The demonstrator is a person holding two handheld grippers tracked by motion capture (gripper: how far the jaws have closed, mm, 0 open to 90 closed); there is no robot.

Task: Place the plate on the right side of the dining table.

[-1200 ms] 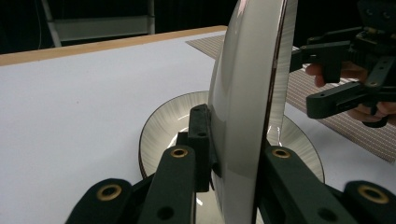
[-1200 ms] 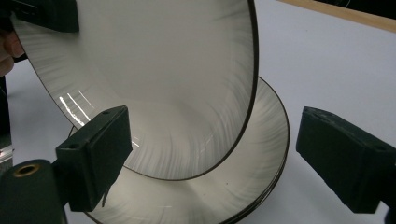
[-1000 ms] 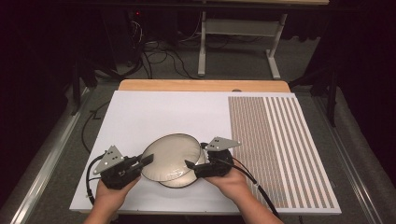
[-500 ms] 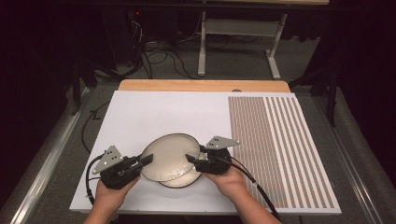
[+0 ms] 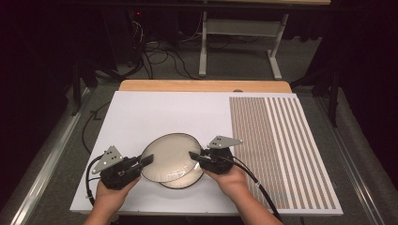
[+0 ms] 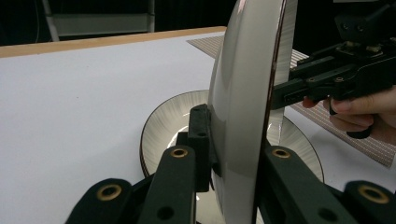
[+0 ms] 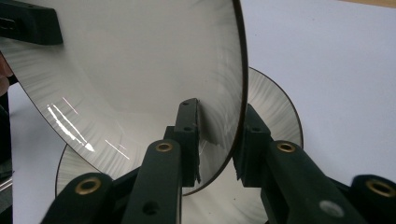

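High view: upper plate lifted and tilted above a lower plate, gripped at its left rim by the left gripper and at its right rim by the right gripper, both near the front edge of the white tabletop; striped mat lying to the right of the plates, well apart from the left gripper. Left gripper view: upper plate standing almost on edge, rim pinched between the left gripper's fingers, with the lower plate flat on the tabletop just behind and beneath it; right gripper holding the far rim. Right gripper view: fingers closed on the upper plate's rim, one pad on the inside and one outside, lower plate resting below on the tabletop. Judged from this: grasp made on both sides and top plate already separated from the one underneath, so the lift looks done; left to do, seemingly, carrying it clear and setting it down somewhere beside the lower plate, perhaps toward the mat.
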